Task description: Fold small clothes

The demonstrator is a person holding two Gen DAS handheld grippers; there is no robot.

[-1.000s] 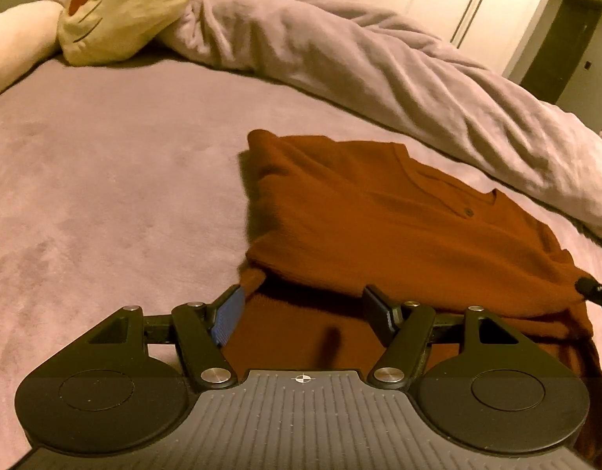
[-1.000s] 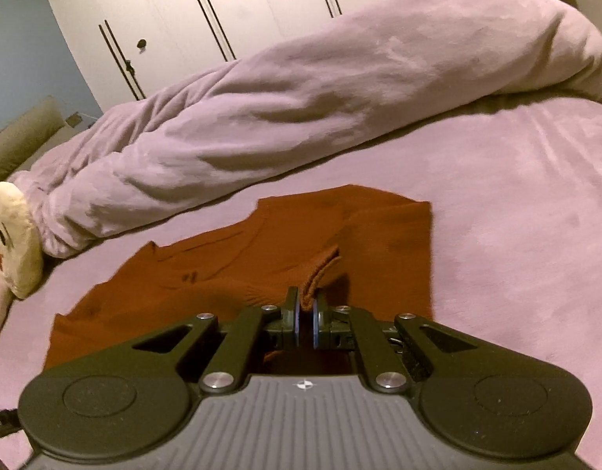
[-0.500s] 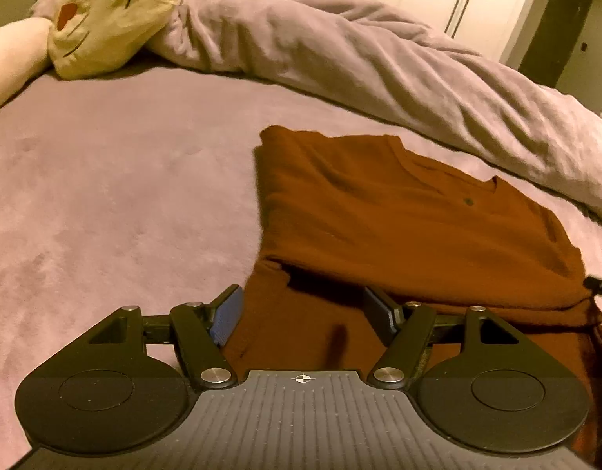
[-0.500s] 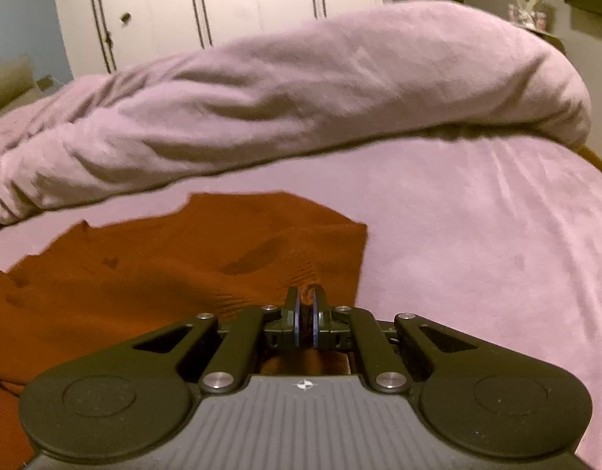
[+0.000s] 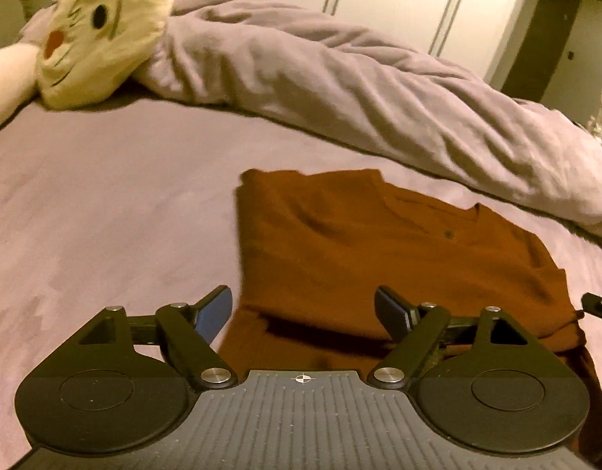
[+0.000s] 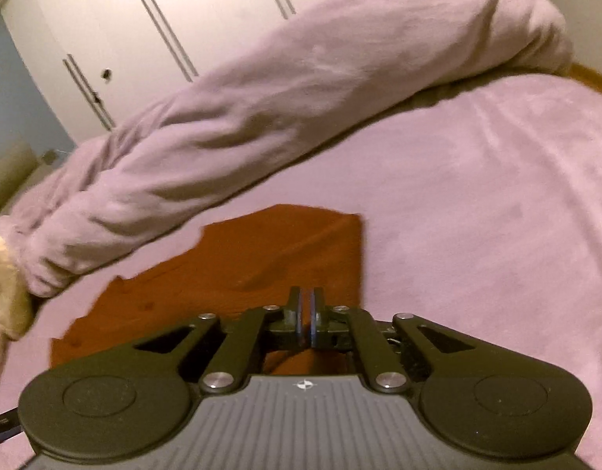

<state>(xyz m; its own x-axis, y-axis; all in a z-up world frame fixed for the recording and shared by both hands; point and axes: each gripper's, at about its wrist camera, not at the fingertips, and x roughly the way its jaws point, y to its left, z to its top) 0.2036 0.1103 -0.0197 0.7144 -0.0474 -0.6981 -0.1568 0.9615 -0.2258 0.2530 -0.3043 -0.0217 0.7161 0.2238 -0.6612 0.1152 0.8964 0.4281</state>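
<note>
Rust-orange knit shirt [image 5: 383,250] lying folded on the mauve plush bed cover [image 5: 105,203], both grippers at its near edge.

The left gripper [image 5: 303,309] is released, jaws spread wide, poised over the shirt's near-left corner; the near fold edge lies between and just beyond its blue-padded fingertips [image 5: 213,315], with no cloth held. The right gripper [image 6: 307,313] is clenched, pads nearly touching; whether any cloth lies between them cannot be determined. In the right wrist view the shirt [image 6: 238,274] extends beyond and left of this gripper. A rolled mauve duvet [image 5: 379,90] lies along the far side, with a cream plush toy [image 5: 101,31] at the far left.
</note>
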